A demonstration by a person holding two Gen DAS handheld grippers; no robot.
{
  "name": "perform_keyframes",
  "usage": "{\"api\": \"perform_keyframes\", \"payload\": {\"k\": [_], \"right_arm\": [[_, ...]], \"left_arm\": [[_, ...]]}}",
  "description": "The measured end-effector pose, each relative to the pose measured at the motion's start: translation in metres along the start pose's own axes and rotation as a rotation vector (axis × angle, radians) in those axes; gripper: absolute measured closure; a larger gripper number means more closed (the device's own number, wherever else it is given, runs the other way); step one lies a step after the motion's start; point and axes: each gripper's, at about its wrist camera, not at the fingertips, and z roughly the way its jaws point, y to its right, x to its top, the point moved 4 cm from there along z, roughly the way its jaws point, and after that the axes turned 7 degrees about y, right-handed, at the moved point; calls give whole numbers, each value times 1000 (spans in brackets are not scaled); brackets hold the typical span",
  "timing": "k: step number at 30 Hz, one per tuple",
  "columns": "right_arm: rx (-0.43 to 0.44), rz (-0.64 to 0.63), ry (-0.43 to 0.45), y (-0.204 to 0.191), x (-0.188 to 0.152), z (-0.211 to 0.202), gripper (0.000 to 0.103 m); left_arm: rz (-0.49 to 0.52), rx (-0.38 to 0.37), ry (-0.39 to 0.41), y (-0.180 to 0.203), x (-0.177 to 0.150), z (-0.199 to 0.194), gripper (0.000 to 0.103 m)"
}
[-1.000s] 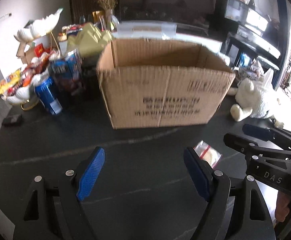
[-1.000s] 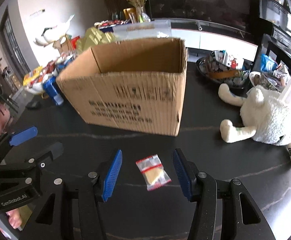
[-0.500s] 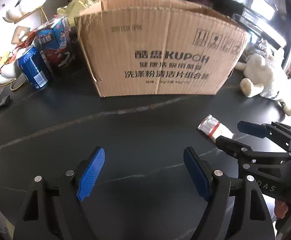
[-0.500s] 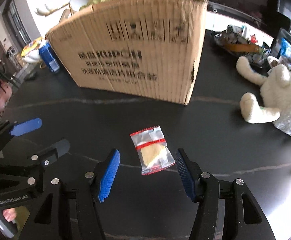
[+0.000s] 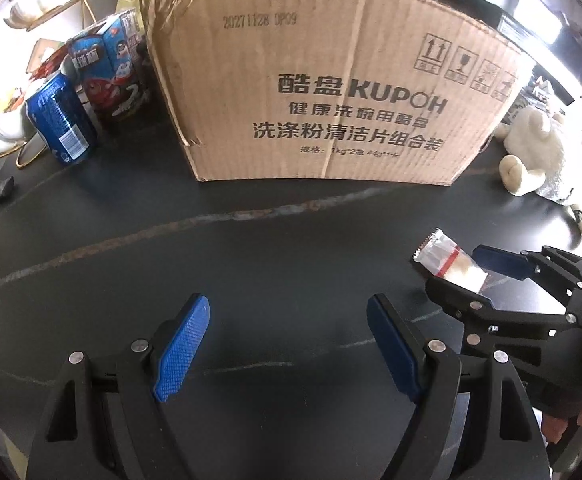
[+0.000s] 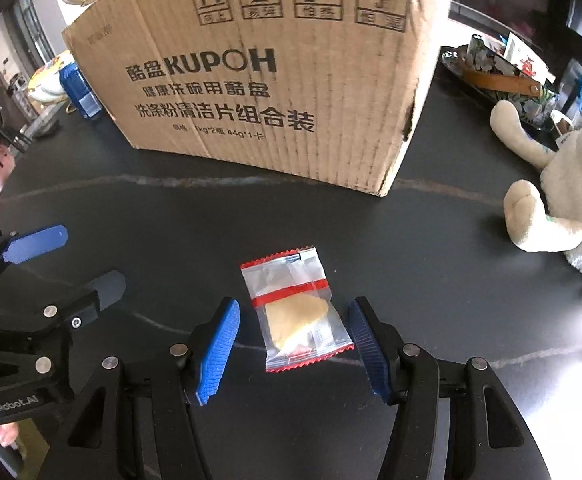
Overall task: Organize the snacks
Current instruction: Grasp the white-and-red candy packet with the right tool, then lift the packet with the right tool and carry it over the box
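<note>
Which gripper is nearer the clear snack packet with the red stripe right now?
Right. The right gripper straddles the snack packet, open, one finger on each side. The left gripper is open off to the packet's left over bare table.

Your left tongs [image 5: 289, 344] and right tongs [image 6: 293, 354] are matt black plastic with bright metal rivets, and their pads [image 6: 215, 354] are blue with a fine ribbed, rubbery-looking texture. Between your right pads lies the snack packet [image 6: 299, 312], clear glossy film with crinkled red serrated edges and a pale, dry-looking wafer inside. The counter [image 5: 251, 264] under it is dark, smooth and semi-glossy, veined like stone. Upper centre, the box [image 5: 331, 92] is rough brown corrugated cardboard with matt black print and a frayed corner. At the left, the can [image 5: 61, 120] is shiny blue metal. At the right edge, the plush toy [image 6: 571, 208] is cream, woolly cloth.
</note>
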Motion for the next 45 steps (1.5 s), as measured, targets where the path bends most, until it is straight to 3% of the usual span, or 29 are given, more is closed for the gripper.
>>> {"api": "perform_keyframes", "payload": {"k": [3, 5, 12, 27, 45], "right_arm": [[-20, -10, 11, -8, -1, 2, 46], [-30, -5, 24, -8, -2, 1, 57], [-23, 73, 45, -4, -5, -6, 67], [-30, 152, 149, -14, 0, -56, 67], [-72, 181, 292, -34, 19, -110, 67]], "left_arm": [[-11, 5, -5, -6, 0, 3, 22], [-12, 9, -5, -8, 0, 4, 22], [1, 12, 3, -10, -2, 2, 22], [15, -3, 81, -16, 5, -38, 22], [85, 17, 269, -33, 31, -106, 22]]}}
